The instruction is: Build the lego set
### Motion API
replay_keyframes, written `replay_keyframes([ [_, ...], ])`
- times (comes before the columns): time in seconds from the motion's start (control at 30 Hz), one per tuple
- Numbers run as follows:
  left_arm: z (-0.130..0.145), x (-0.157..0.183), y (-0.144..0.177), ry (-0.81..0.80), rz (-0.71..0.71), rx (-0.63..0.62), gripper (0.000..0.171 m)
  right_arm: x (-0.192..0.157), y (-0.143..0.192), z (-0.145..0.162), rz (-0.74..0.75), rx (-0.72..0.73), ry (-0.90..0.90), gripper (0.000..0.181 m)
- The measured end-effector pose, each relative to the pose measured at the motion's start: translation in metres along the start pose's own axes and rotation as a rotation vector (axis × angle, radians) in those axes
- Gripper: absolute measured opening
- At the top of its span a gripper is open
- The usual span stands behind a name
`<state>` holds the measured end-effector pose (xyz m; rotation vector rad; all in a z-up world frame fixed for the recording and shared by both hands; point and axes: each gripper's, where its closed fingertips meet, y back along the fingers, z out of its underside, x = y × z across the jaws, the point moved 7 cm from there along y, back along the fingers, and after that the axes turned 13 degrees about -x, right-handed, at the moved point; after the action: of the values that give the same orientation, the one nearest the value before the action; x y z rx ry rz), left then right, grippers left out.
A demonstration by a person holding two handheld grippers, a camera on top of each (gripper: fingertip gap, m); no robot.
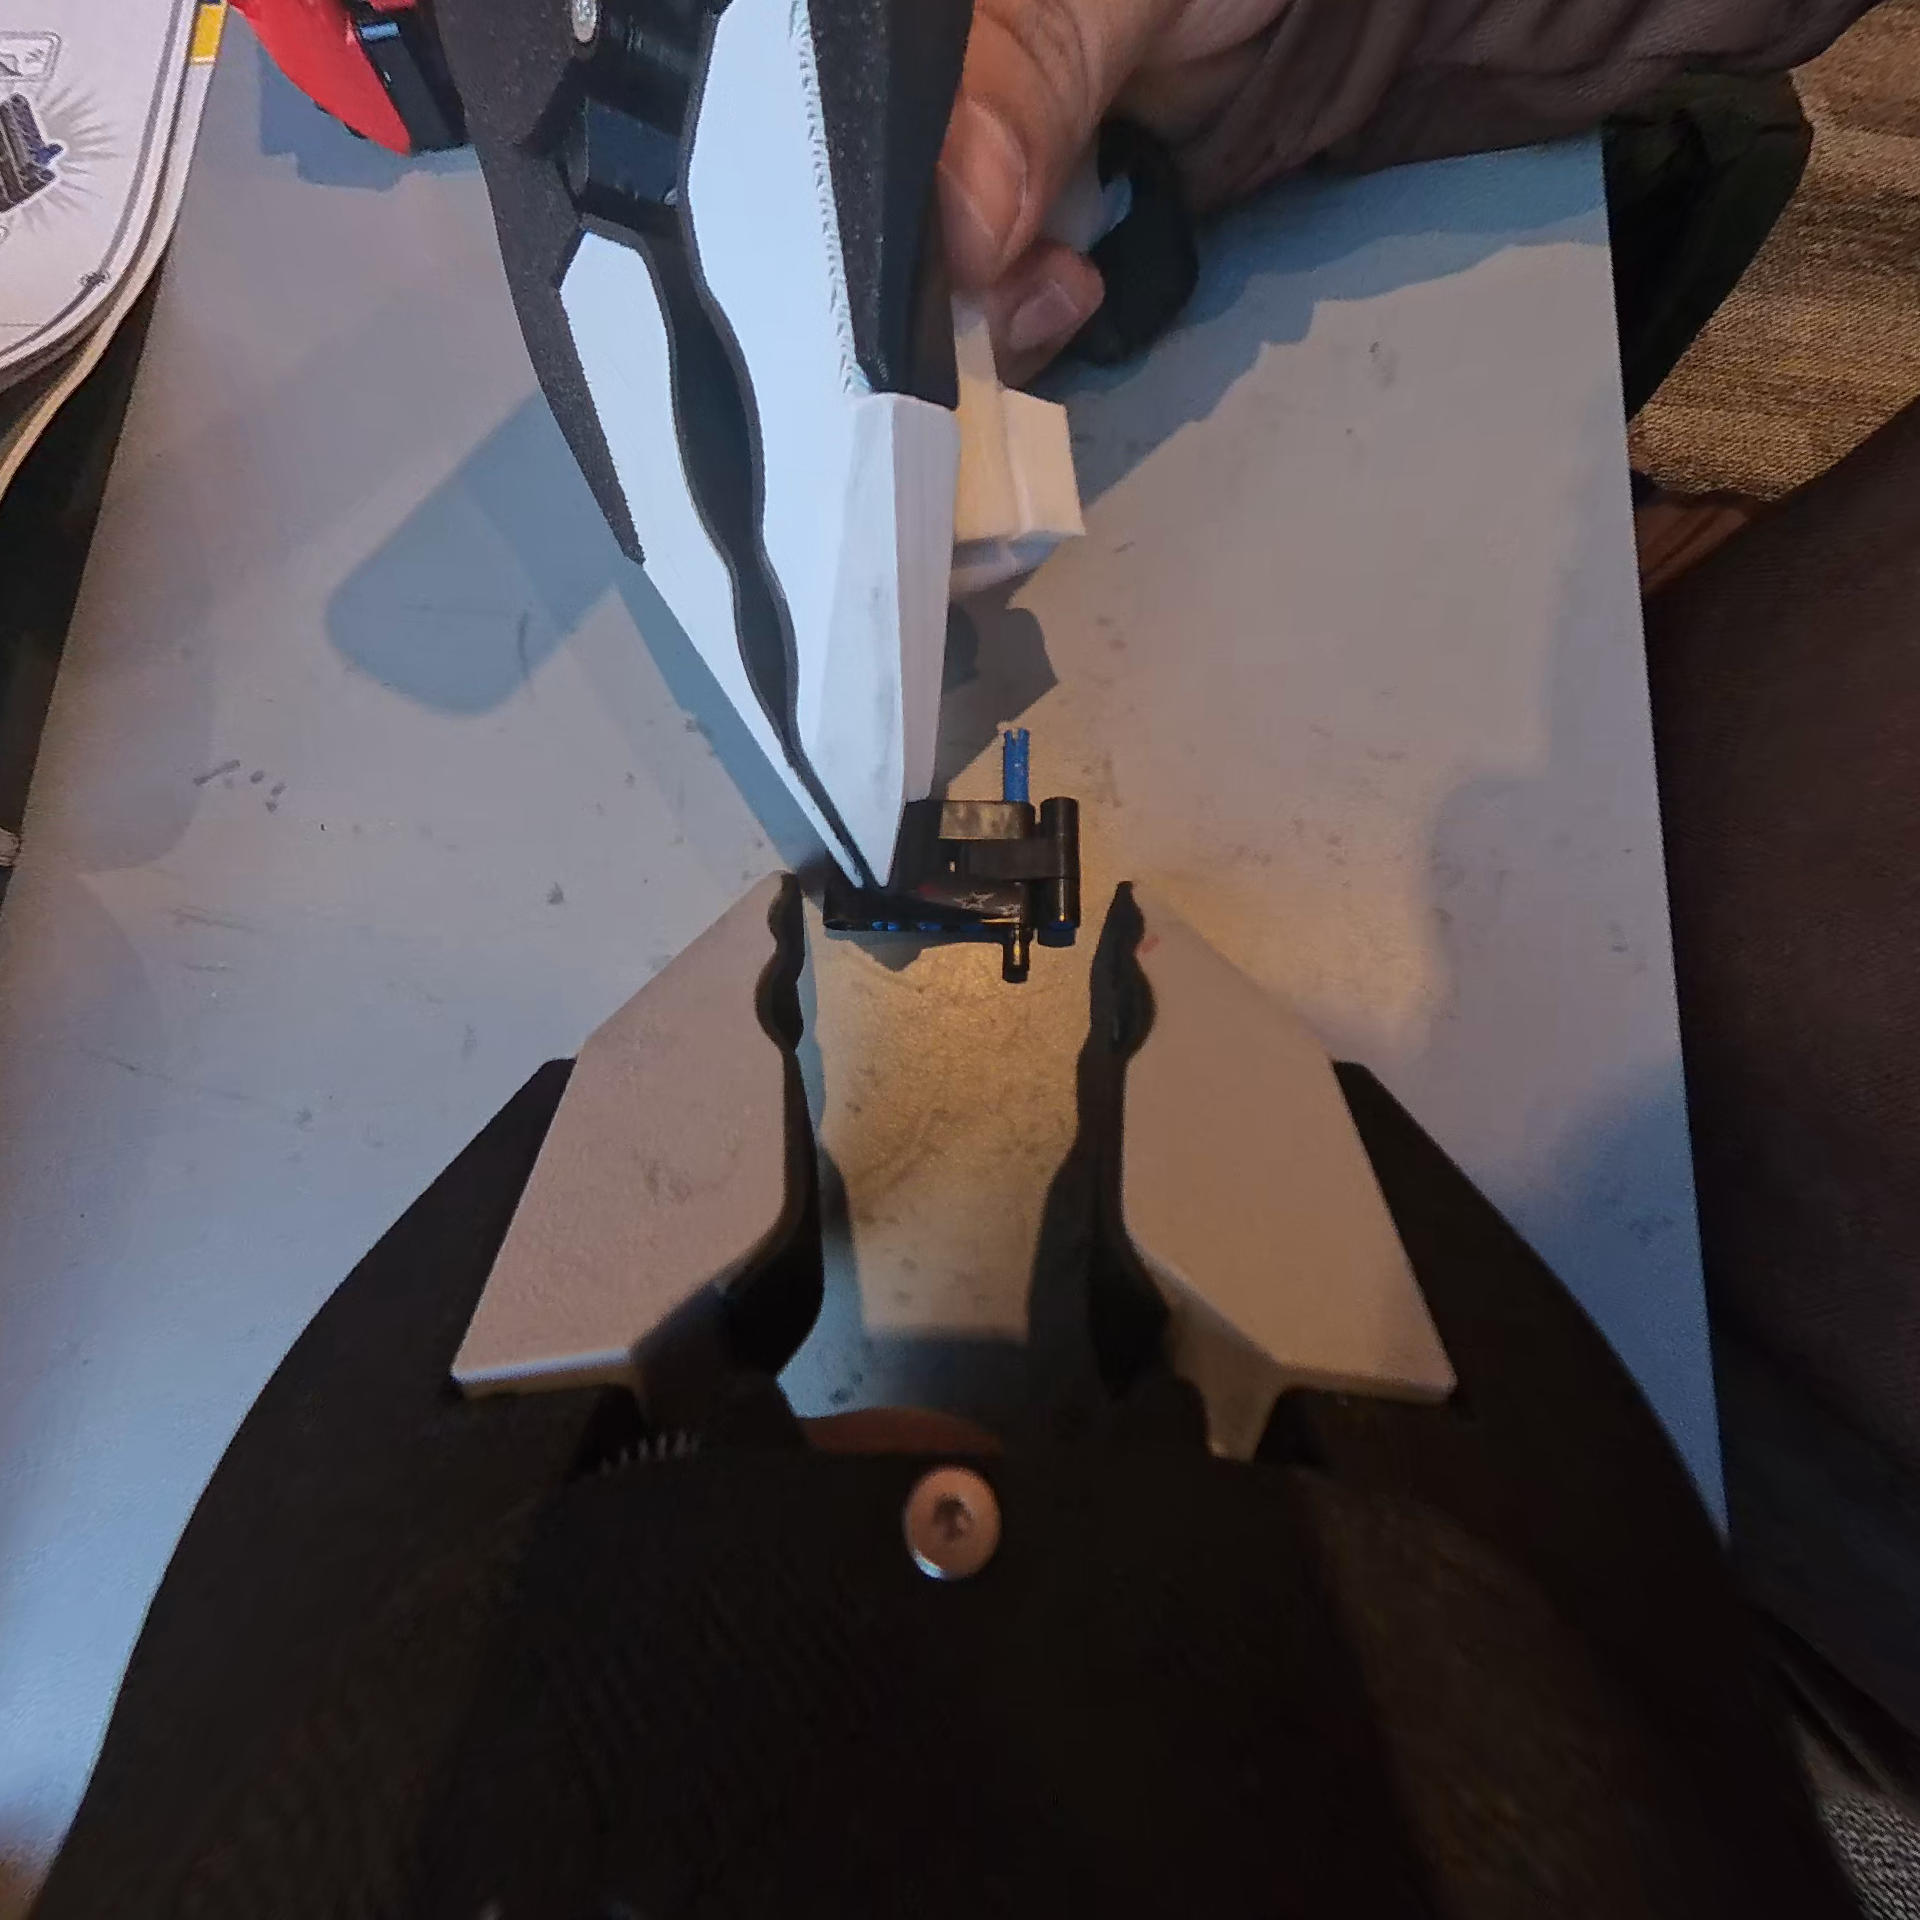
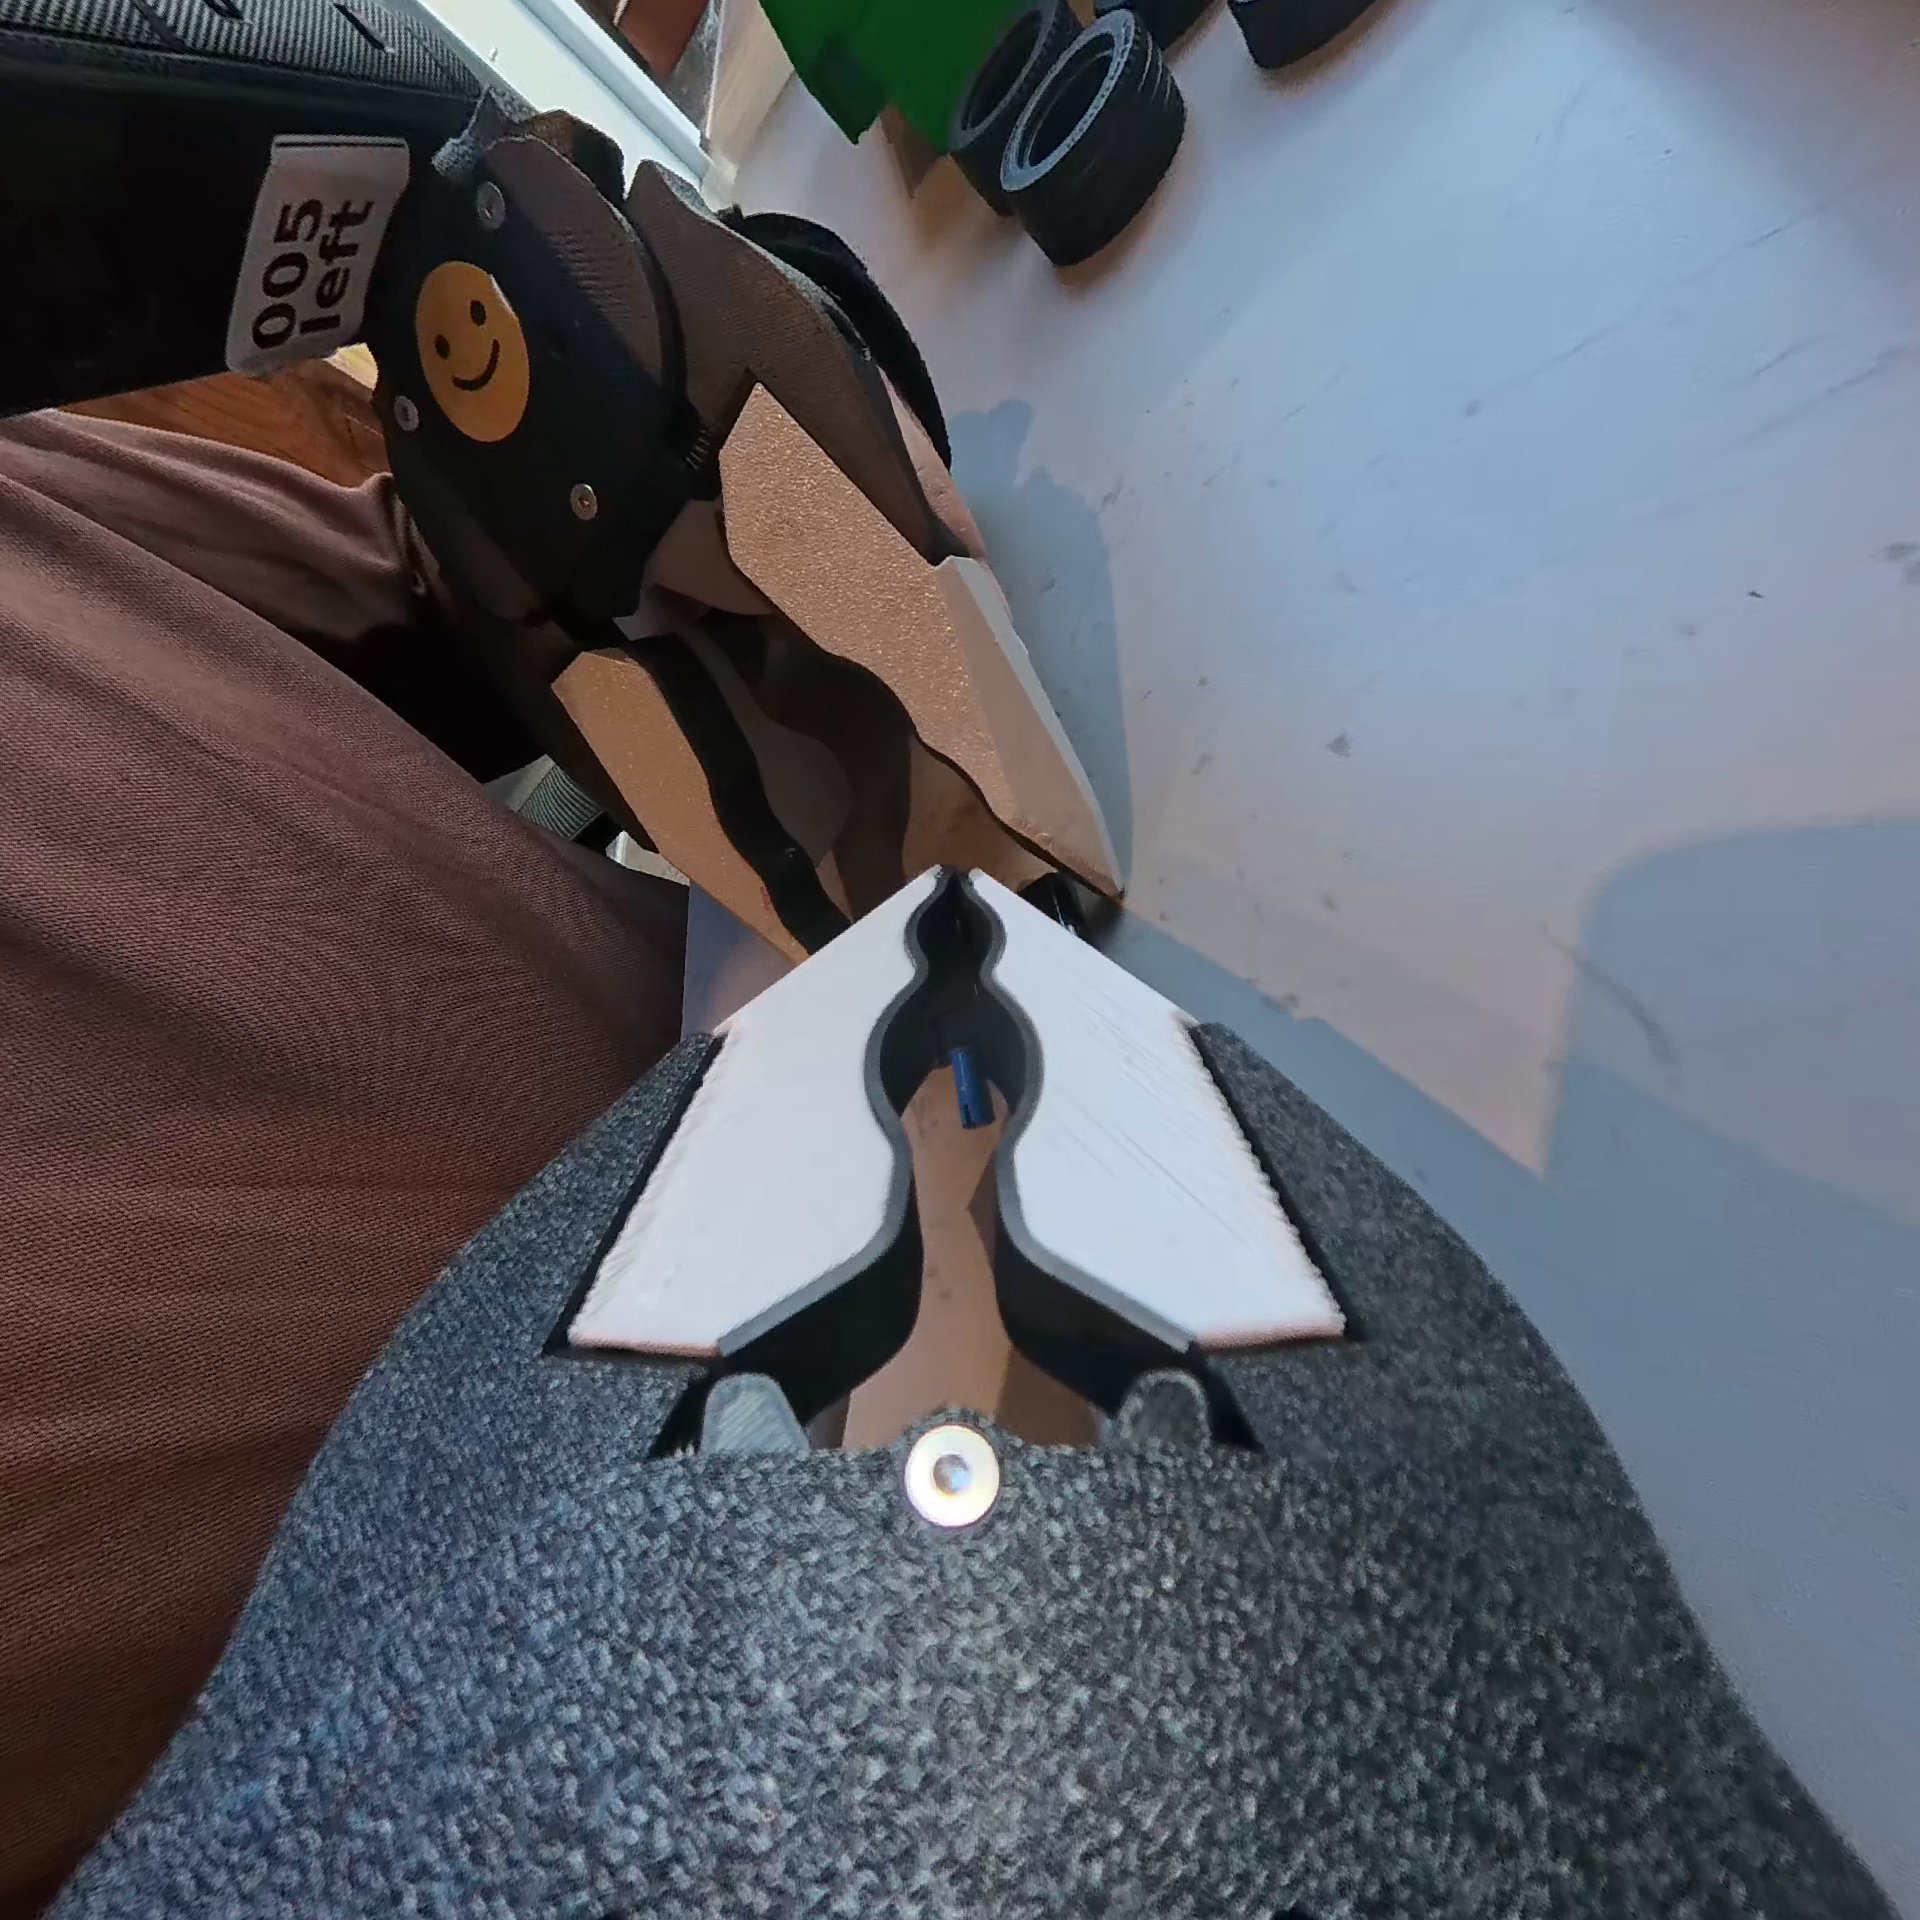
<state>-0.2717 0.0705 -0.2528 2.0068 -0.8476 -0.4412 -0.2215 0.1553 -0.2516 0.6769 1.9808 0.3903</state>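
The left gripper [image 1: 951, 899], jaws wide, sits just short of the black lego assembly [image 1: 961, 878], whose long axis runs across its gap; the right gripper [image 1: 868, 878] pinches the assembly's near-left end on the table [image 1: 1351, 727]

A scuffed grey table [image 1: 1351, 935] stands beside brown woven upholstery [image 1: 1787, 343].

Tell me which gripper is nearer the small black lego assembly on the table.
Right. The right gripper has its closed tips on the black lego assembly's left end. The left gripper sits just short of it, jaws open, not touching.
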Motion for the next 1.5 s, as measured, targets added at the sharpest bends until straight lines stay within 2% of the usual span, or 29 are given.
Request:
replay_keyframes([
  [0.77,0.000,0.001,0.000,0.005,-0.003,-0.001,0.061,0.002,-0.001,-0.001,0.005,-0.005,-0.004,0.000],
  [0.87,0.001,-0.001,0.000,0.040,-0.023,-0.005,0.075,0.002,-0.001,-0.001,0.011,-0.012,-0.001,0.000],
  [1.23,0.004,0.000,0.002,0.061,-0.039,-0.006,0.078,0.002,-0.002,-0.001,0.011,-0.011,-0.003,0.000],
  [1.37,0.009,0.002,0.012,0.082,-0.069,0.047,0.078,0.002,-0.003,-0.001,0.029,-0.019,0.004,0.000],
  [1.5,0.011,0.017,0.022,0.034,-0.039,0.121,0.077,0.001,-0.005,-0.001,0.053,-0.034,0.019,0.000],
])
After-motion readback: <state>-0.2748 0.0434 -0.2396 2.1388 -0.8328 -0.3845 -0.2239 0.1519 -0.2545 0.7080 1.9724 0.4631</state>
